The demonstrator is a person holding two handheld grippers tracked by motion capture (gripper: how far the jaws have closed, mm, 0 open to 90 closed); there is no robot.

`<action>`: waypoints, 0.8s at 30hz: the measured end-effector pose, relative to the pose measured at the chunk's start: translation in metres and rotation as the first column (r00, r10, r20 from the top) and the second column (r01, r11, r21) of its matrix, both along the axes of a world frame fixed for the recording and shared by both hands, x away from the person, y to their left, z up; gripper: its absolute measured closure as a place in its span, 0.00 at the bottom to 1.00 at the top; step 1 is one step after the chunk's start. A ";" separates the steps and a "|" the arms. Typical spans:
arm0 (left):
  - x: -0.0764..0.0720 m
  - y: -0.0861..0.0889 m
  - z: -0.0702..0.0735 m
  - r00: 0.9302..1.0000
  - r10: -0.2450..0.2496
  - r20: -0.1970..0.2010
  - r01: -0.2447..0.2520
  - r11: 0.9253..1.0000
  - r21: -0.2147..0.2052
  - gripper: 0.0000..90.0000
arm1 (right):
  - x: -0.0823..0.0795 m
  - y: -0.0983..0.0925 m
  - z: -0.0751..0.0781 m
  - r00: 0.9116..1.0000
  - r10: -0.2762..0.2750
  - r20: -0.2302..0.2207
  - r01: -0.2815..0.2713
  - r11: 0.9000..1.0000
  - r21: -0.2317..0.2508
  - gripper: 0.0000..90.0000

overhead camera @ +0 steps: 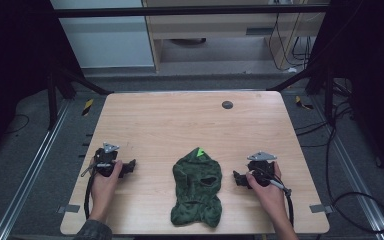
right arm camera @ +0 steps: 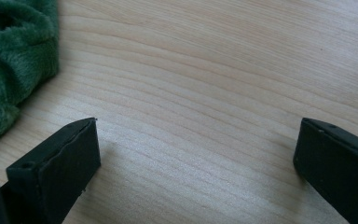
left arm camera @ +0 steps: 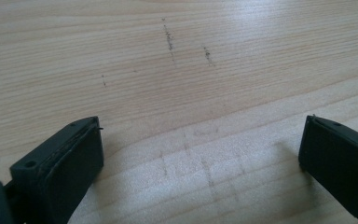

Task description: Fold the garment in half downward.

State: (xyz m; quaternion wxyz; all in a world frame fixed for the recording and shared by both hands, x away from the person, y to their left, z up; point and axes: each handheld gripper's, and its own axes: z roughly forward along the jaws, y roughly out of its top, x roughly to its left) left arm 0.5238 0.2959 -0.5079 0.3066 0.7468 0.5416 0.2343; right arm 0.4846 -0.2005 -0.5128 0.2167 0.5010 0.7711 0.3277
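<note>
The garment [overhead camera: 197, 189] lies on the table [overhead camera: 180, 120] at lower centre of the high view, between the left gripper [overhead camera: 130, 166] at lower left and the right gripper [overhead camera: 237, 178] at lower right.

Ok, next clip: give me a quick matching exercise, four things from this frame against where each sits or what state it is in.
Things:
1. green fleece garment
2. left gripper
3. right gripper
4. dark round disc

Places or states:
A. far part of the table, right of centre
B. open, left of the garment
C. crumpled at the near edge, centre
D. open, right of the garment

Pairs: 1-C, 2-B, 3-D, 4-A
</note>
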 end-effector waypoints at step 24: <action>-0.036 -0.046 0.027 0.986 -0.134 0.098 0.138 0.990 -0.028 0.07 | -0.008 0.021 0.019 0.996 0.084 -0.019 -0.084 0.996 0.020 0.20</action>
